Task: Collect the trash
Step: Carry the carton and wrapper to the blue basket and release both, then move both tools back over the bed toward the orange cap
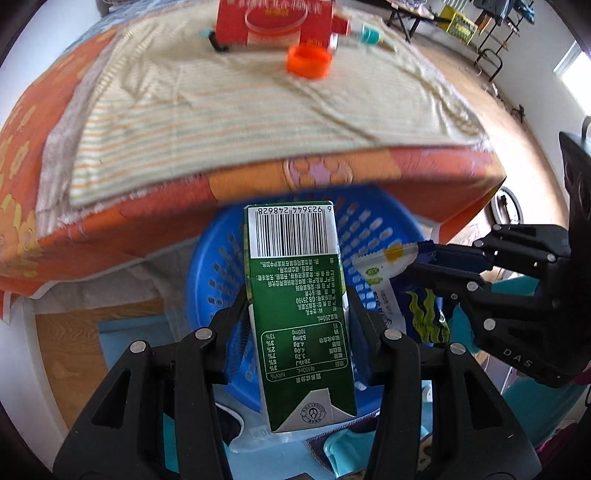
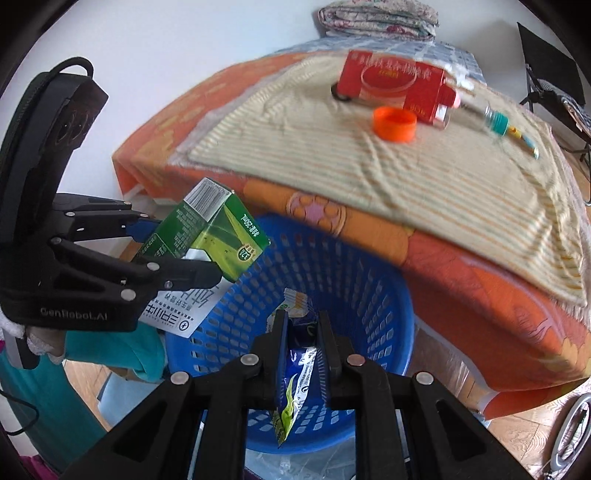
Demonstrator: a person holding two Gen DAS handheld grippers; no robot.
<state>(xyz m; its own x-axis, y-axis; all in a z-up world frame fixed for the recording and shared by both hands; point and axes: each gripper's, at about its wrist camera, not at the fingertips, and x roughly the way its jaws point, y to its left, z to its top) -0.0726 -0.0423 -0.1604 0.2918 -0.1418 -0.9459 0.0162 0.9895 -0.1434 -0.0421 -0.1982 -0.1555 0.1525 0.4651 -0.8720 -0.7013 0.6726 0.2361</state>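
Two grippers are present: the left gripper (image 1: 299,314) and the right gripper (image 2: 301,343). One green drink carton (image 1: 299,306) and one snack wrapper (image 2: 295,387) are counted, one item per gripper. One blue perforated basket (image 2: 369,295) stands below them. On the striped cloth (image 1: 240,110) lie one red box (image 1: 273,22), one orange cap (image 1: 308,61) and one teal-capped tube (image 2: 506,127). One folded blanket (image 2: 376,18) sits at the back.

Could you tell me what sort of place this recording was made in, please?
Probably a bedroom at home: a bed with an orange floral cover and a striped towel, folded bedding against the wall, and a blue basket on the wooden floor.
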